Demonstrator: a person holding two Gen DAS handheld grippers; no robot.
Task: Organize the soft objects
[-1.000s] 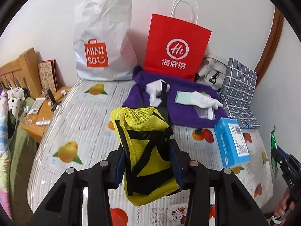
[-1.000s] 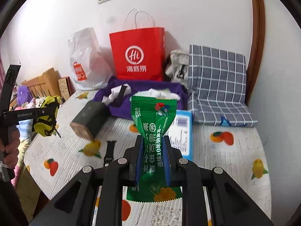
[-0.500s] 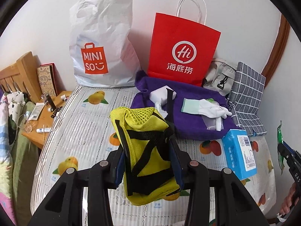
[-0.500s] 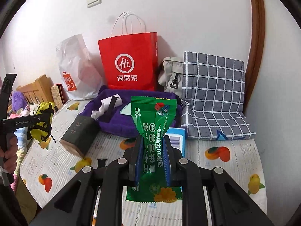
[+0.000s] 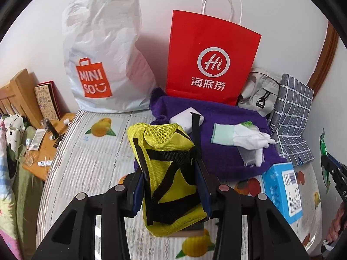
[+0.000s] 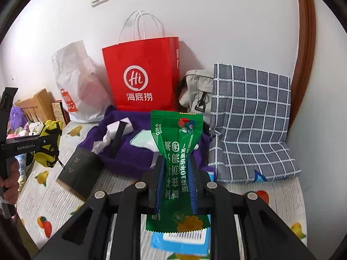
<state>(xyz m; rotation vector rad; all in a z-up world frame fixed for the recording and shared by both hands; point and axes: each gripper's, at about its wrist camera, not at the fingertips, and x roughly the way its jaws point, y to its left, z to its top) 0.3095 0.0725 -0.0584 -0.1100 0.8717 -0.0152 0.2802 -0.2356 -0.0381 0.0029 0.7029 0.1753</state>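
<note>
Left tool point(image 5: 171, 186) pinches a yellow mesh pouch point(image 5: 167, 169); right tool point(image 6: 176, 182) pinches a green wipes packet point(image 6: 177, 162), both above the bed point(image 5: 86, 164). Free bed surface lies left of the purple towel point(image 5: 216, 156) (gloves point(image 5: 245, 138) on it). Red paper bag point(image 5: 208, 58) and white plastic bag point(image 5: 104, 54) stand against the wall; contents can't be seen.

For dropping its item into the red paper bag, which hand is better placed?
Probably the right. The right gripper with its green wet-wipe packet faces the red paper bag squarely. The left gripper, holding the yellow mesh pouch, sits nearer the white Miniso bag.
</note>
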